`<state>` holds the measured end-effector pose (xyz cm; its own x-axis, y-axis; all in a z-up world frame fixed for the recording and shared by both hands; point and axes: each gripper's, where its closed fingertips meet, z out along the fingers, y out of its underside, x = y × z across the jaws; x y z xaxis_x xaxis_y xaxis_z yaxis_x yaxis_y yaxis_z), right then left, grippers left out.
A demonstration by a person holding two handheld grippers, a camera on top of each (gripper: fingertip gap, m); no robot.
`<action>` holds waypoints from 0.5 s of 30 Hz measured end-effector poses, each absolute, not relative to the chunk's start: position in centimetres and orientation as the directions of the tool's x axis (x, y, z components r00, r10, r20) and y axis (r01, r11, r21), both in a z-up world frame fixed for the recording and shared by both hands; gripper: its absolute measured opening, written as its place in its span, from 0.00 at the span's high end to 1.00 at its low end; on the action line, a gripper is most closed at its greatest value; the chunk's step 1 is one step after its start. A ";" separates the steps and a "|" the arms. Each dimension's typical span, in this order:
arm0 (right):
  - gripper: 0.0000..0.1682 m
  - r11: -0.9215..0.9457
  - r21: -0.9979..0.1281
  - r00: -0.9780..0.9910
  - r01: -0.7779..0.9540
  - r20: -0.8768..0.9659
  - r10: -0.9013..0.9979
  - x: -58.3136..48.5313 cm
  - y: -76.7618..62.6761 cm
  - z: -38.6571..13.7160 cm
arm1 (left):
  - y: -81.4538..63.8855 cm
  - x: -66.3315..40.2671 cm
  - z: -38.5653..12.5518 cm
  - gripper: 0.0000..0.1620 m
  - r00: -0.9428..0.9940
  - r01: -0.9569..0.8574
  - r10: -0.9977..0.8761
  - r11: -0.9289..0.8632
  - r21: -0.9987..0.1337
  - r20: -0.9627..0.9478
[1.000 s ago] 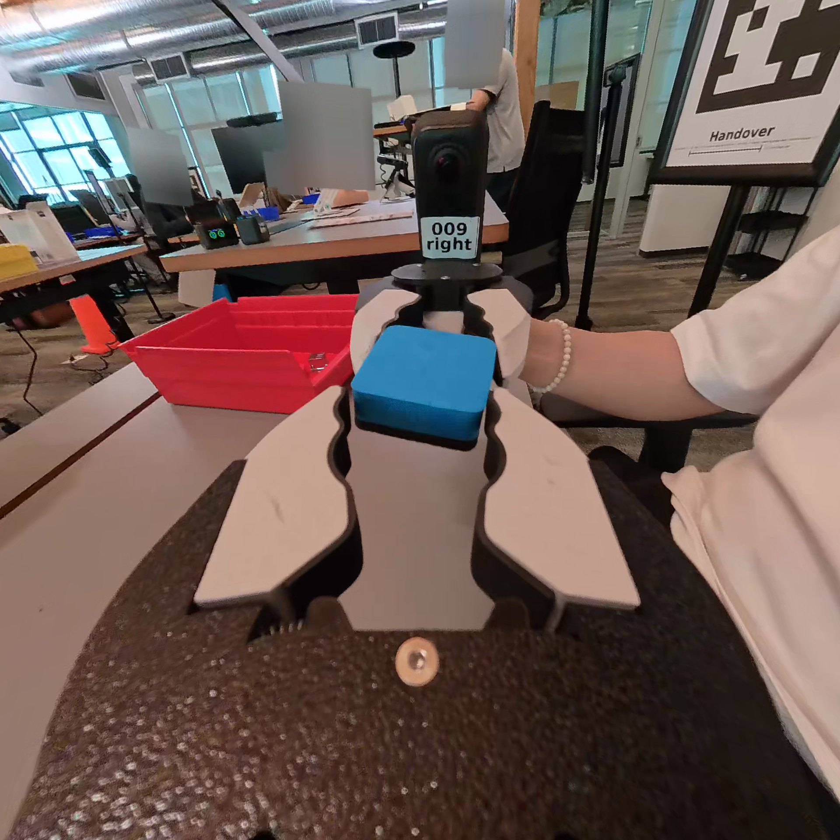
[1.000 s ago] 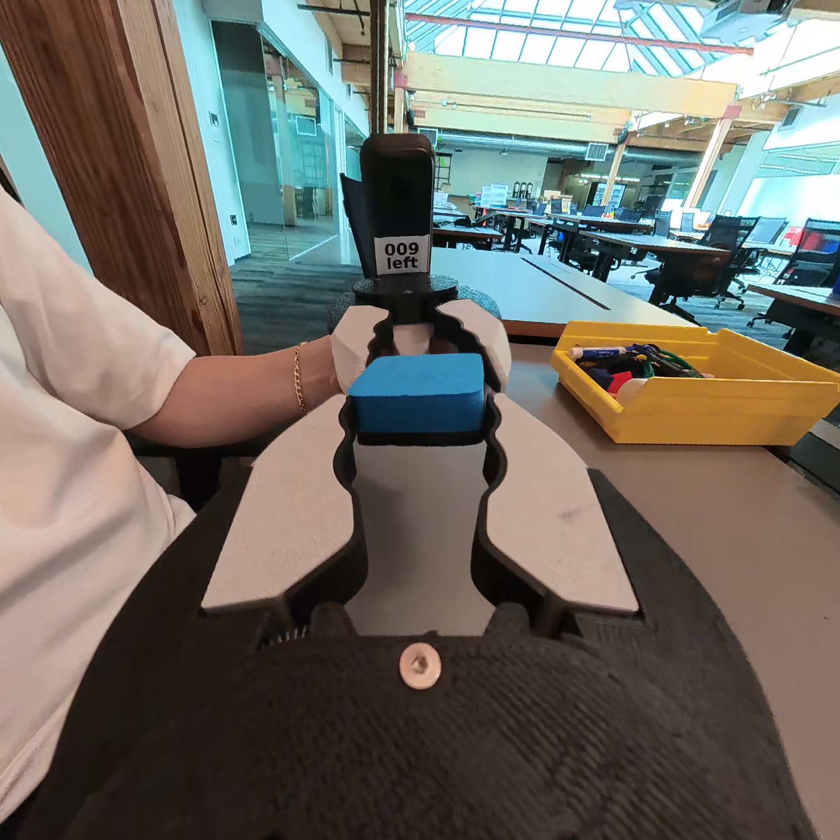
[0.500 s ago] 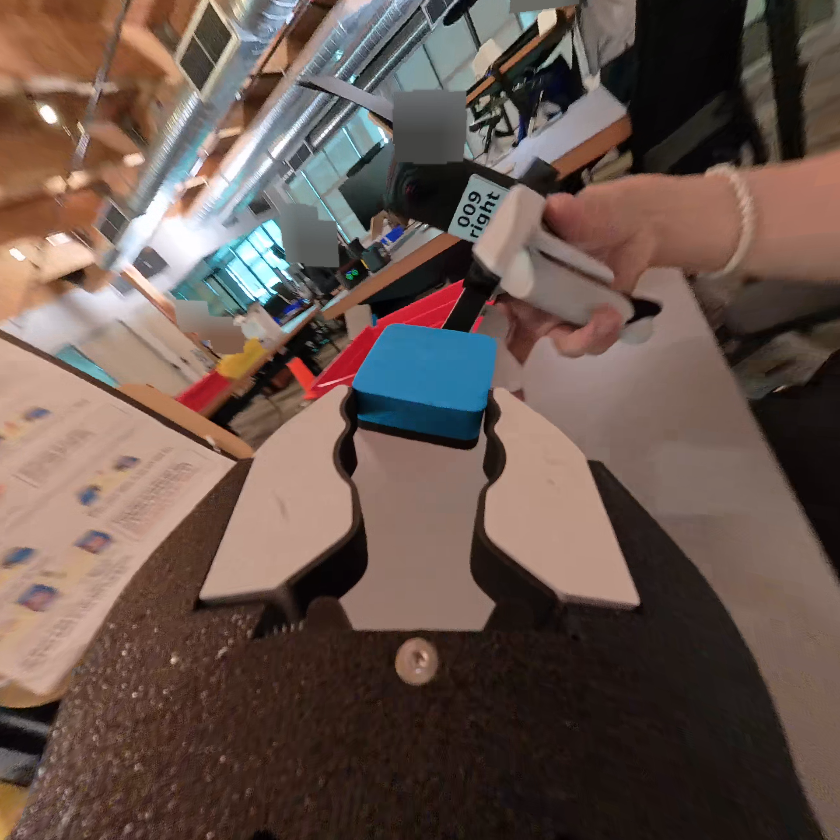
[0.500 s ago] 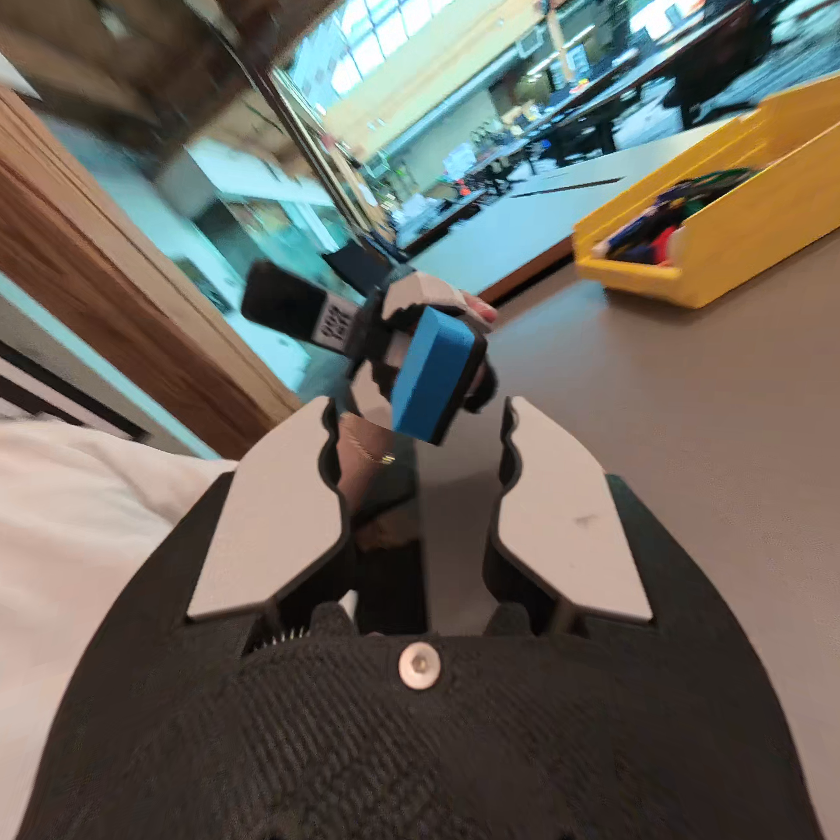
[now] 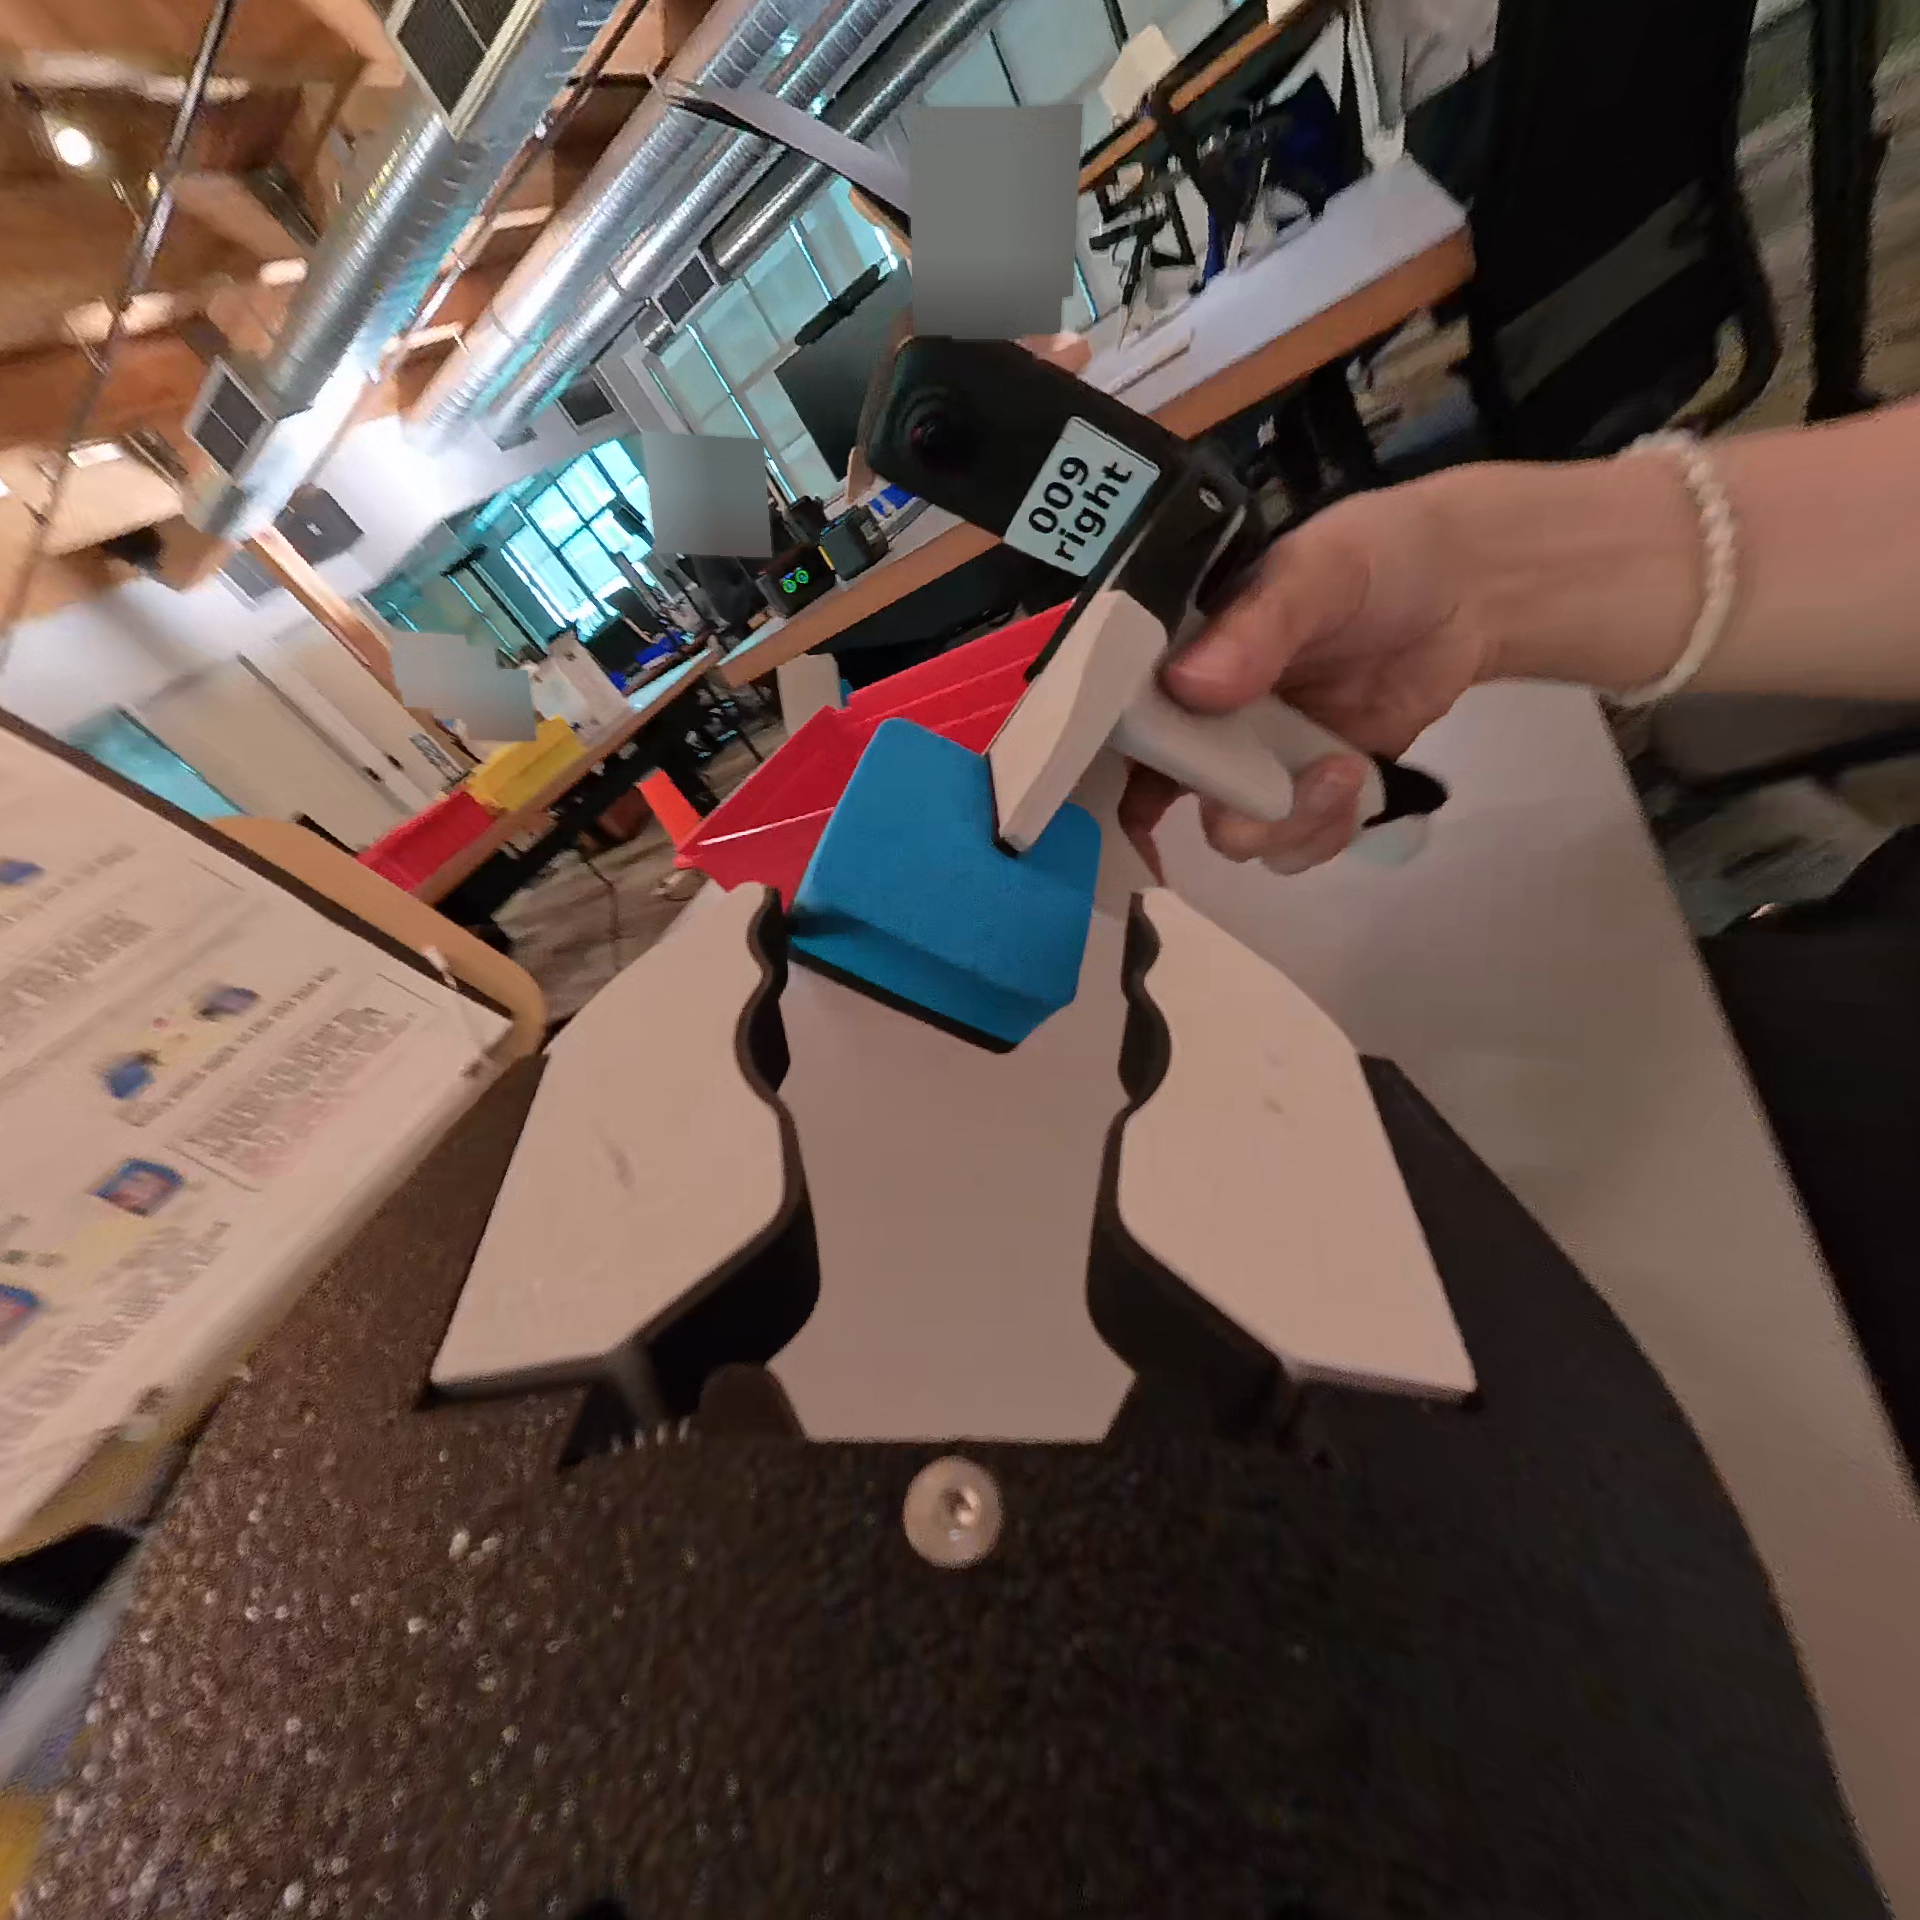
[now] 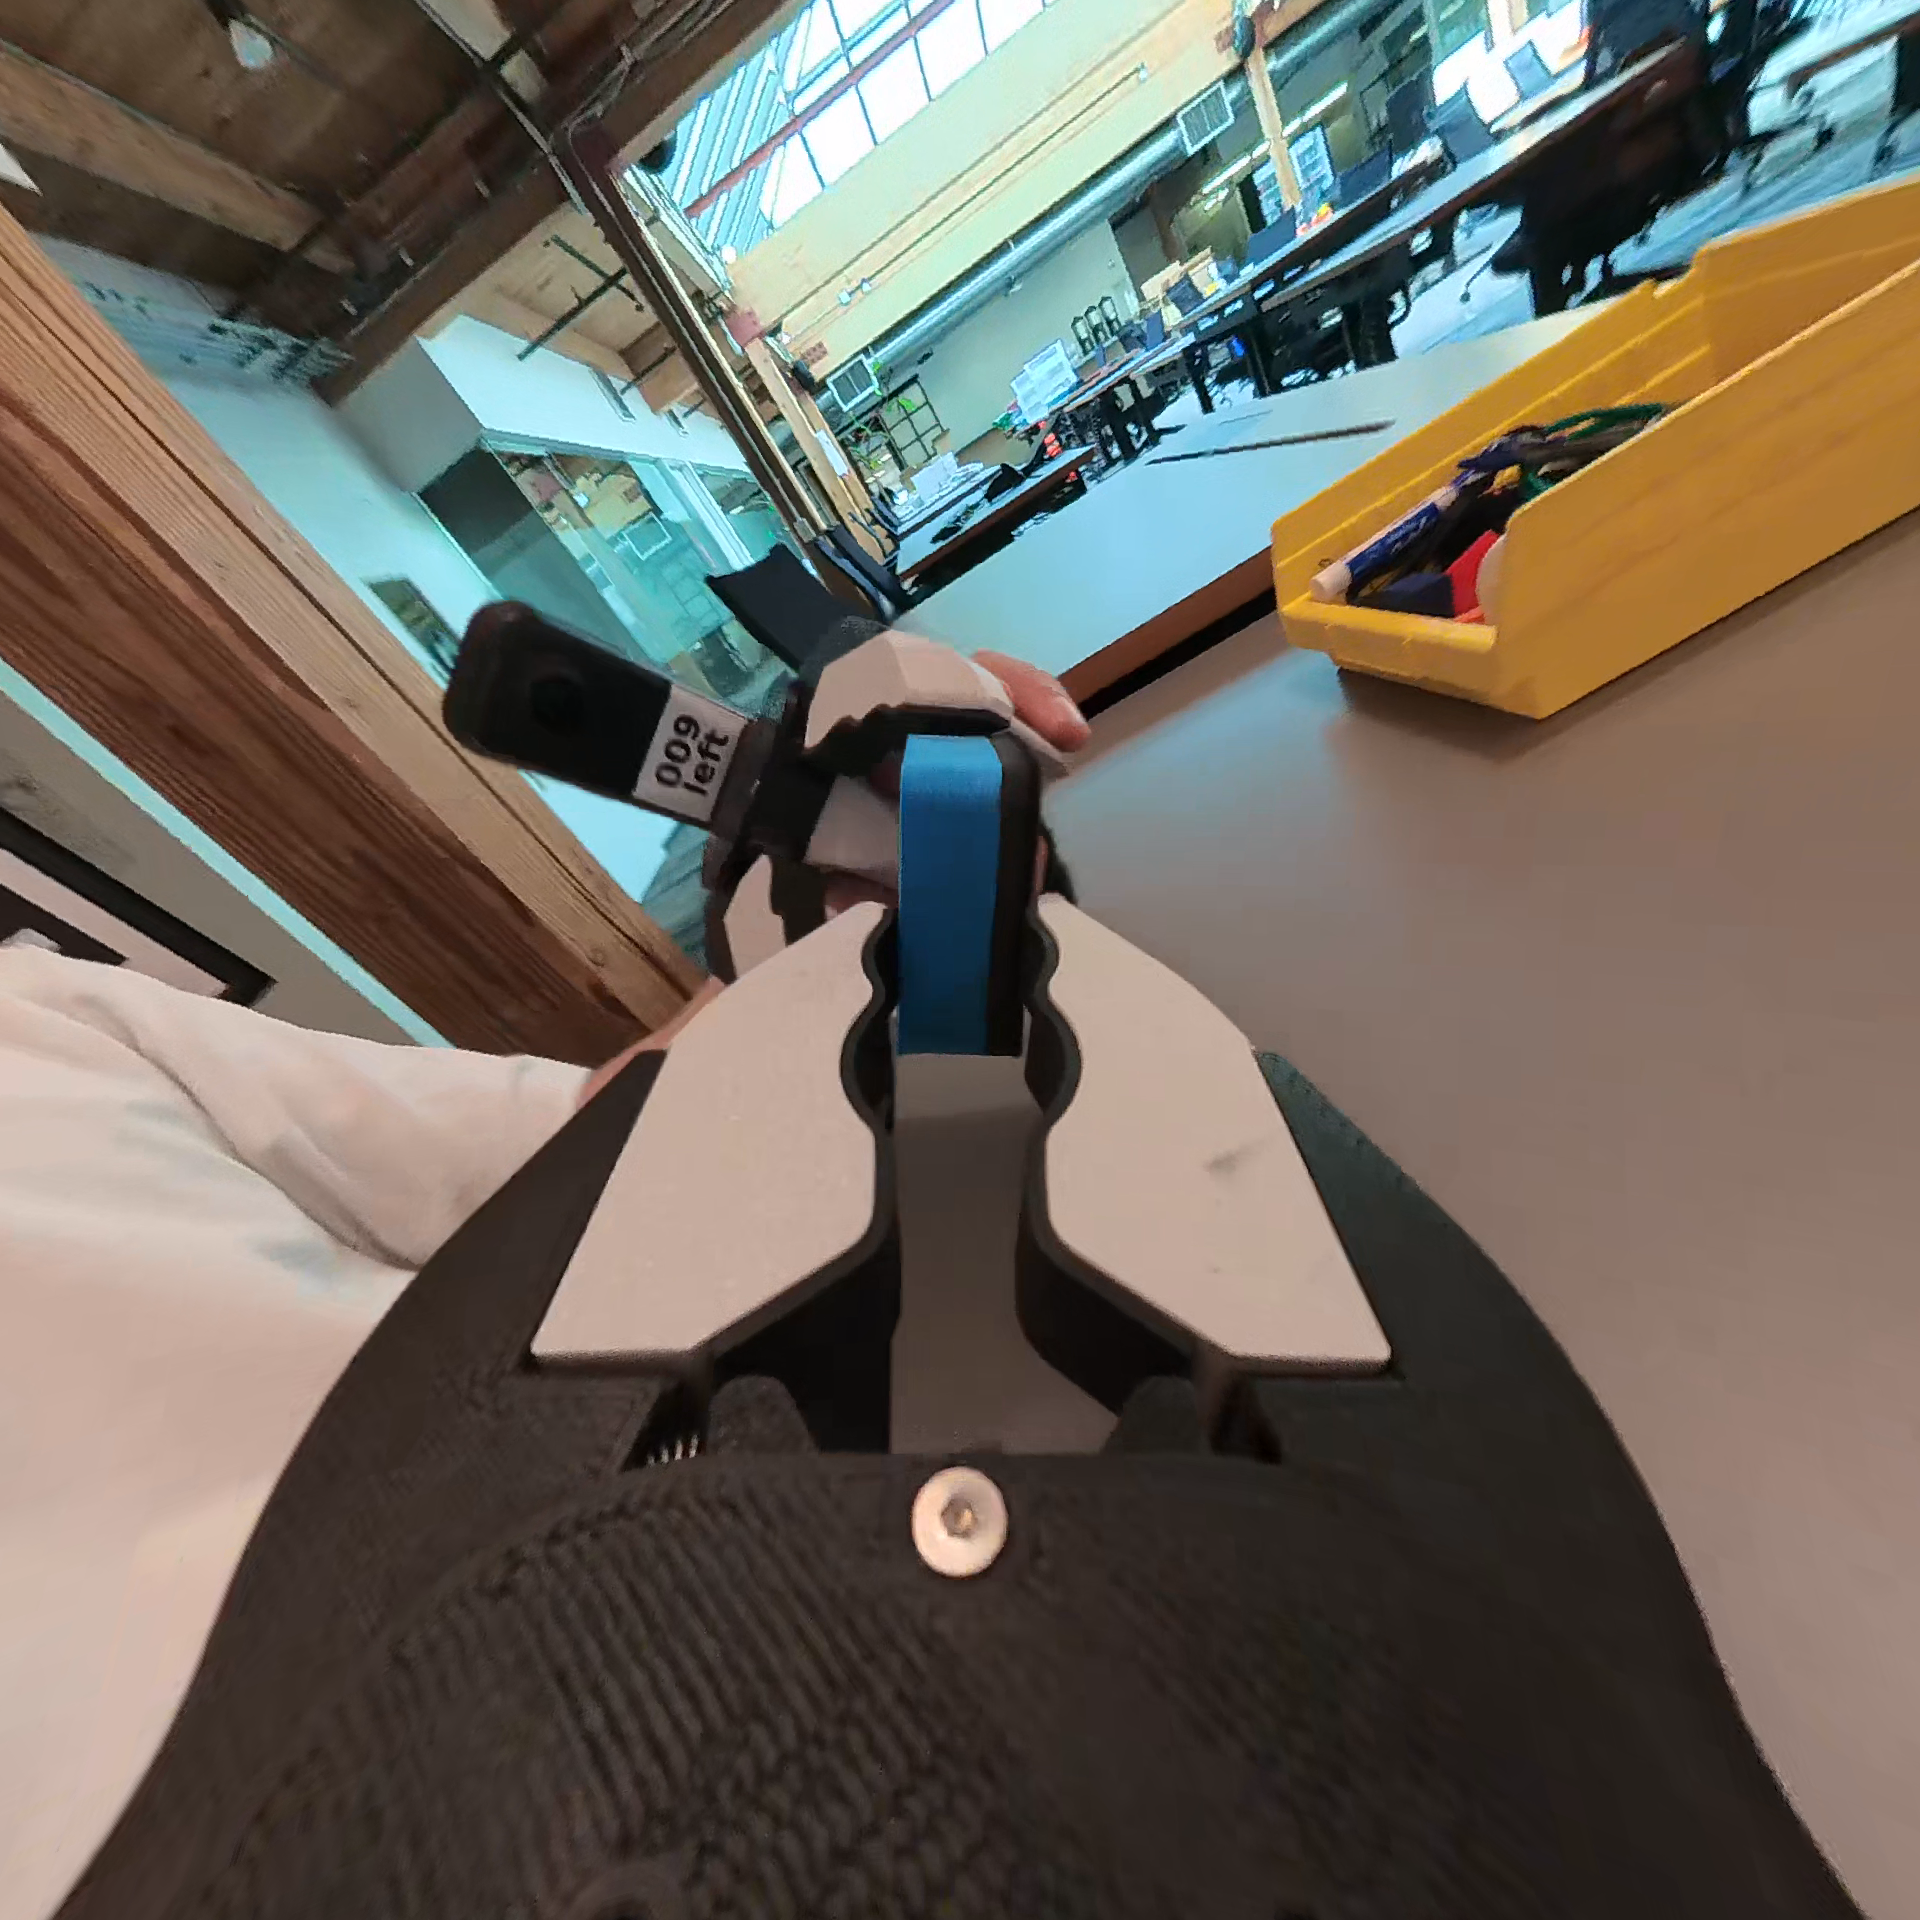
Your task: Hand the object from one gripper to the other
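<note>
Left wrist view: the block (image 5: 935, 914) is a bright blue foam slab with rounded corners and a thin black layer along its underside. It sits tilted in the air over the grey worktop (image 5: 1455, 1039), between the tips of the left tongs (image 5: 956, 914). Its left edge touches the left finger, but a narrow gap shows at the right finger, so these tongs look released. One white finger of the right tongs (image 5: 1029, 821) presses on the block's top face. Their other finger is hidden under the block. A hand (image 5: 1351, 665) grips their handle. Behind the block, a red bin (image 5: 790, 810) is partly covered. The sheet (image 5: 156, 1091) at left is cut off and too blurred to read.

Right wrist view: the block shows edge-on, a blue band beside a black one, clenched across its thickness by the right tongs. The left tongs lie beyond it. How their fingers meet the block is hard to make out. A yellow bin (image 6: 1558, 582) of mixed small things is cut off at right.
</note>
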<state>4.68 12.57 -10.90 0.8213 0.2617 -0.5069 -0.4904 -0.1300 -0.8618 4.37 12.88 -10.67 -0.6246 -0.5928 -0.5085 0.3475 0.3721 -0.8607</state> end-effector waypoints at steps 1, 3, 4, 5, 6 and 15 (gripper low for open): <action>0.87 -0.118 -0.888 0.852 -0.444 -0.459 0.252 4.8 12.5 -10.8 | 13.0 4.3 -10.5 0.62 -0.653 0.316 -0.606 0.329 -0.890 -0.455; 0.87 -0.104 -0.941 0.908 -0.322 -0.338 0.246 4.6 12.3 -10.6 | 13.3 4.2 -9.9 0.62 -0.708 0.236 -0.630 0.215 -0.948 -0.319; 0.87 -0.098 -0.959 0.921 -0.267 -0.284 0.267 4.2 12.1 -10.4 | 13.3 4.1 -9.6 0.63 -0.740 0.192 -0.627 0.150 -0.970 -0.244; 0.87 -0.080 -0.972 0.929 -0.222 -0.236 0.285 3.9 11.9 -10.0 | 13.3 3.8 -9.4 0.63 -0.776 0.146 -0.607 0.092 -0.985 -0.172; 0.87 -0.056 -0.981 0.937 -0.184 -0.193 0.292 3.6 11.8 -9.7 | 13.3 3.5 -9.3 0.64 -0.805 0.106 -0.582 0.043 -0.993 -0.111; 0.87 -0.023 -0.999 0.951 -0.047 -0.052 0.305 2.5 12.2 -9.8 | 12.8 2.2 -9.1 0.86 -0.901 0.002 -0.432 -0.113 -0.994 0.047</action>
